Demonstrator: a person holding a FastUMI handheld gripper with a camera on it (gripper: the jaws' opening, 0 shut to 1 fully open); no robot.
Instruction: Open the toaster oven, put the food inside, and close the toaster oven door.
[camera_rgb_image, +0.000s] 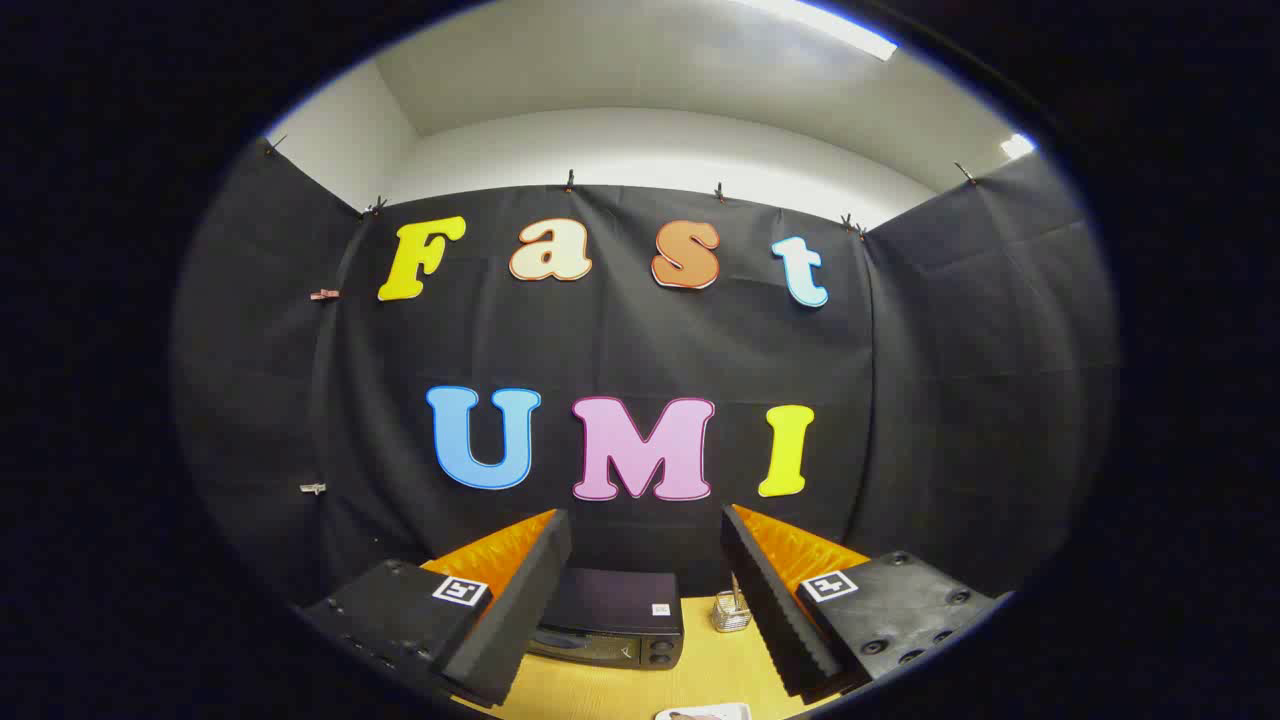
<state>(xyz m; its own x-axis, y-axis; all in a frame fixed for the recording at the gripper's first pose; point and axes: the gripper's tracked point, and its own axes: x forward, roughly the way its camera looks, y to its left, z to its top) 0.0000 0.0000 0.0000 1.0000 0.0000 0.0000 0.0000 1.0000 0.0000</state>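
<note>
My tongs (645, 600) are spread apart above a yellow wooden surface (700, 670). On it the toaster oven (610, 628) stands far, a small wire basket (732, 612) to its right, a plate (705, 712) nearest.

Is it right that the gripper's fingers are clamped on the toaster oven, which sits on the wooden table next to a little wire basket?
Not quite. In the gripper view the gripper is open and touches nothing; the toaster oven sits beyond its fingers on the wooden table, beside the little wire basket.
</note>
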